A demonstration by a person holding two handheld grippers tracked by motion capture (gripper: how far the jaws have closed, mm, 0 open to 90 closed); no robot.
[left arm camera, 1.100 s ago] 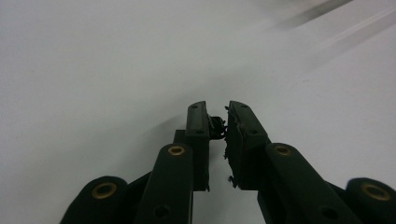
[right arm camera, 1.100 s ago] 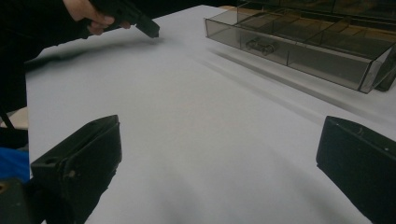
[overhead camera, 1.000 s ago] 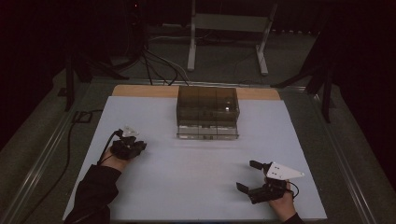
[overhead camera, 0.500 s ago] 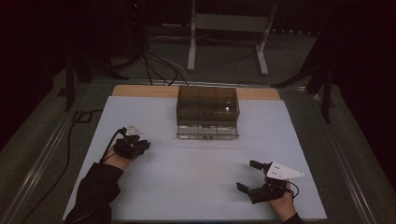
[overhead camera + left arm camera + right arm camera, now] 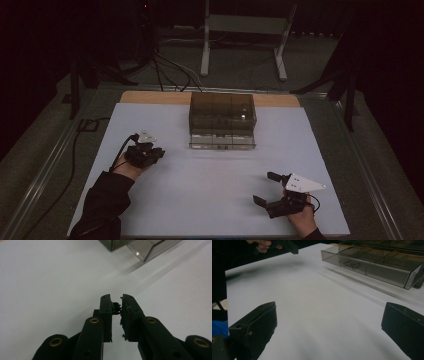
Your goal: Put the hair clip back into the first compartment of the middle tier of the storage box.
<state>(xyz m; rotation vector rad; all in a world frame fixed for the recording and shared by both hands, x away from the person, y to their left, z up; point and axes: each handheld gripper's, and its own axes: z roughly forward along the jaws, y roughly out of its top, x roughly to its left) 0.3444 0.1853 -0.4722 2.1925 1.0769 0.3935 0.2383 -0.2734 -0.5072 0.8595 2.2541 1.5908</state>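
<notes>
Left gripper (image 5: 159,153) shifted slightly toward the box (image 5: 222,120).
Its jaws pinch a small dark bit; right gripper (image 5: 266,187) spread wide, idle.

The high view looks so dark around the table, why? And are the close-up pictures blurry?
High view: light falls on the white table; the room behind stays black. Left gripper view: the box is soft and streaked. Right gripper view: the near pads are blurred, the box clearer.
</notes>
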